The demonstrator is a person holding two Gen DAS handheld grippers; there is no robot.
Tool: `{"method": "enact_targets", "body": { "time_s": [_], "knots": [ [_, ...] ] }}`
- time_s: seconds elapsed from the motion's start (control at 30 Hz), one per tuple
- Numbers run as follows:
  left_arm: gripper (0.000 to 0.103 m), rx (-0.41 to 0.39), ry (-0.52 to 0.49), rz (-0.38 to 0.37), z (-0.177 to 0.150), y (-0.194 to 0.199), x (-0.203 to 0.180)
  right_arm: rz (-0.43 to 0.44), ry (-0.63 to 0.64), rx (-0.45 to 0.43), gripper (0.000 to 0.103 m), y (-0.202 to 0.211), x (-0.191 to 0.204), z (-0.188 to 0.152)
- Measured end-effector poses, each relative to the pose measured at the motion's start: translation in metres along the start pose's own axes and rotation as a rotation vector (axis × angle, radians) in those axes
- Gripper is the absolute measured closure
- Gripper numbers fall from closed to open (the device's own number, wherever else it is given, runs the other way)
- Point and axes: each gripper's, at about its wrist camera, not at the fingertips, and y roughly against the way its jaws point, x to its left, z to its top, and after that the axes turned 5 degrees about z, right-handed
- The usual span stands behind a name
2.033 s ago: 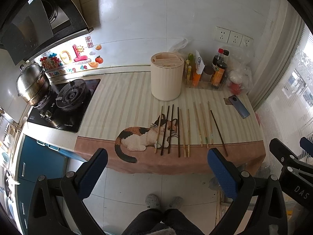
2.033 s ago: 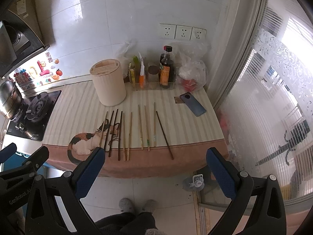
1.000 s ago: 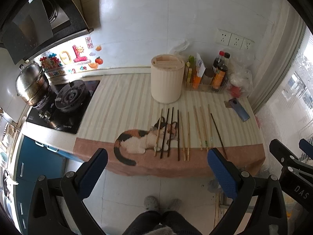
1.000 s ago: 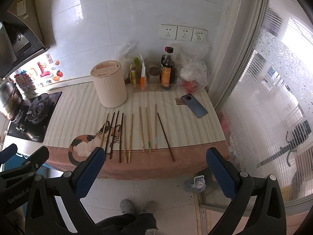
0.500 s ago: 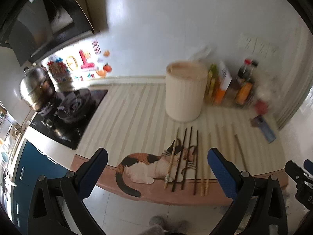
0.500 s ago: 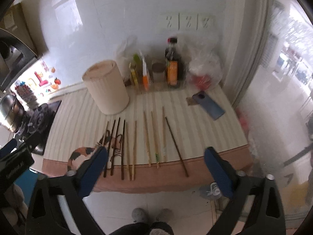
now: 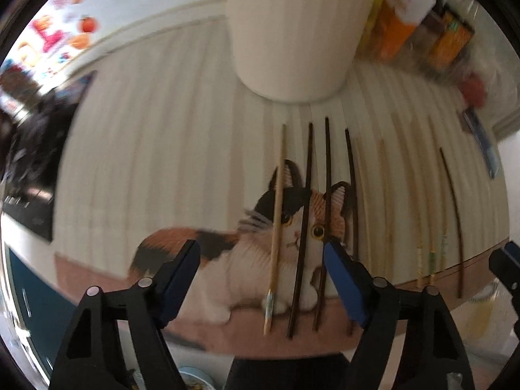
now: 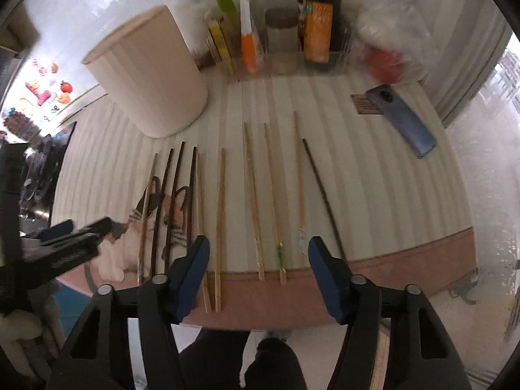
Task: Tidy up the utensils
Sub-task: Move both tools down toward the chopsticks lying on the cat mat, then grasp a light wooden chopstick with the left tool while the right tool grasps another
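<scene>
Several chopsticks lie side by side on the striped cat mat (image 7: 146, 130), in front of a cream utensil holder (image 7: 292, 32). My left gripper (image 7: 260, 253) hovers over the mat's near edge, its jaws closing. A light chopstick (image 7: 277, 214) and two dark chopsticks (image 7: 305, 208) show between its fingers, untouched. My right gripper (image 8: 259, 247) hangs further right, its jaws also closing. Several light chopsticks (image 8: 253, 201) lie between its fingers, not pressed. One dark chopstick (image 8: 321, 188) lies just outside its right finger. The holder (image 8: 146, 74) stands at the back left in the right wrist view.
Sauce bottles and packets (image 8: 318, 26) line the wall behind the mat. A blue phone (image 8: 403, 120) lies at the right. A black stove (image 7: 29, 169) sits far left. The left gripper's finger (image 8: 71, 234) shows at the left edge. The person's legs are below the counter edge.
Both grippers have dropped toward the counter and tipped downward, so the chopsticks now loom large. Both pairs of jaws have narrowed from wide open.
</scene>
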Motion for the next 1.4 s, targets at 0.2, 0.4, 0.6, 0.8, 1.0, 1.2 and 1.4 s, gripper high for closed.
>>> {"method": "enact_targets", "body": {
  "time_s": [0.2,0.4,0.6,0.8,1.0,1.2,1.4],
  "knots": [
    [0.065,0.097,-0.068,-0.078,0.024,-0.047,0.001,0.012,-0.048,0.093,0.068,-0.056,0.013,0.030],
    [0.066,0.112,-0.127,-0.099,0.034,-0.062,0.001,-0.014,-0.068,0.166,0.069,-0.099,0.025,0.048],
    [0.098,0.082,-0.149,-0.055,0.033,-0.057,-0.005,-0.010,-0.086,0.224,0.069,-0.122,0.029,0.052],
    [0.099,0.109,-0.017,0.004,0.025,-0.057,0.030,-0.014,-0.079,0.275,0.069,-0.143,0.030,0.059],
    [0.098,0.153,0.085,-0.004,0.008,-0.051,0.062,-0.003,-0.038,0.331,0.069,-0.168,0.037,0.071],
    [0.098,0.183,0.127,-0.017,-0.003,-0.048,0.074,-0.151,0.101,0.382,0.096,-0.185,0.056,0.076],
    [0.098,0.177,0.127,-0.014,0.003,-0.050,0.072,-0.137,0.150,0.422,0.096,-0.191,0.047,0.078]
  ]
}}
